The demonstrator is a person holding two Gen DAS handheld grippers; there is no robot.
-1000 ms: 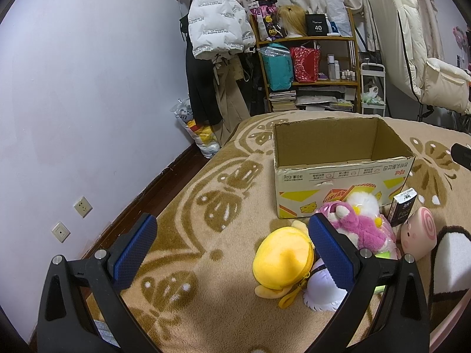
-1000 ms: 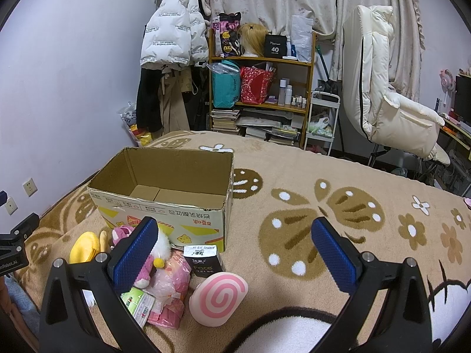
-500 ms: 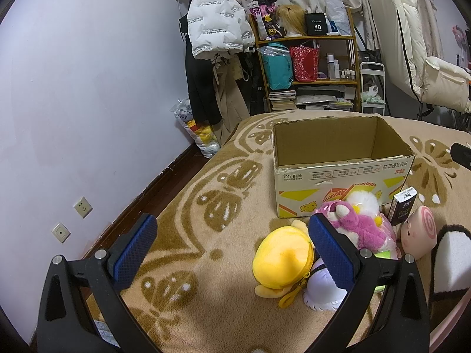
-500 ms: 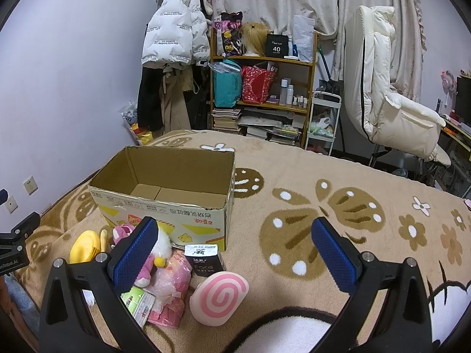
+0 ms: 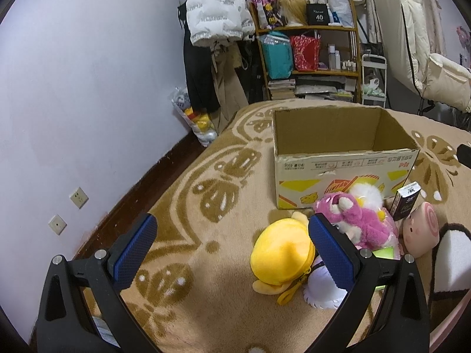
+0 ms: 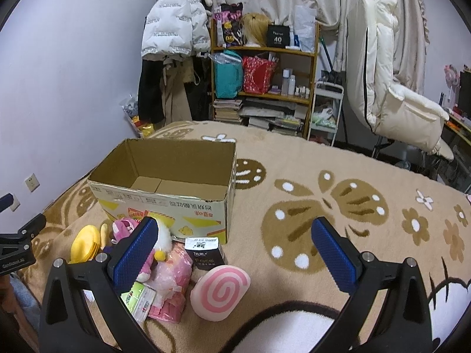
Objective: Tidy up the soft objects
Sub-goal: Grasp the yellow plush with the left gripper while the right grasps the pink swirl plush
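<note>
An open, empty cardboard box (image 5: pixel 344 158) (image 6: pixel 164 188) stands on a beige patterned blanket. In front of it lies a pile of soft things: a yellow plush pouch (image 5: pixel 281 254) (image 6: pixel 84 244), a pink plush bear (image 5: pixel 353 220) (image 6: pixel 125 228), a white plush (image 5: pixel 366 194), a pink swirl cushion (image 5: pixel 421 229) (image 6: pixel 220 292), a pink wrapped pack (image 6: pixel 173 282) and a black tissue box (image 5: pixel 407 204) (image 6: pixel 206 253). My left gripper (image 5: pixel 232 253) is open and empty, just left of the yellow pouch. My right gripper (image 6: pixel 232 253) is open and empty, above the swirl cushion.
A green-and-white packet (image 6: pixel 139 300) lies at the pile's near edge. A wooden shelf (image 6: pixel 265 88) with bags and books, hanging coats (image 6: pixel 170 29) and a cream chair (image 6: pixel 391 88) stand beyond the blanket. The wall (image 5: pixel 73 103) runs along the left.
</note>
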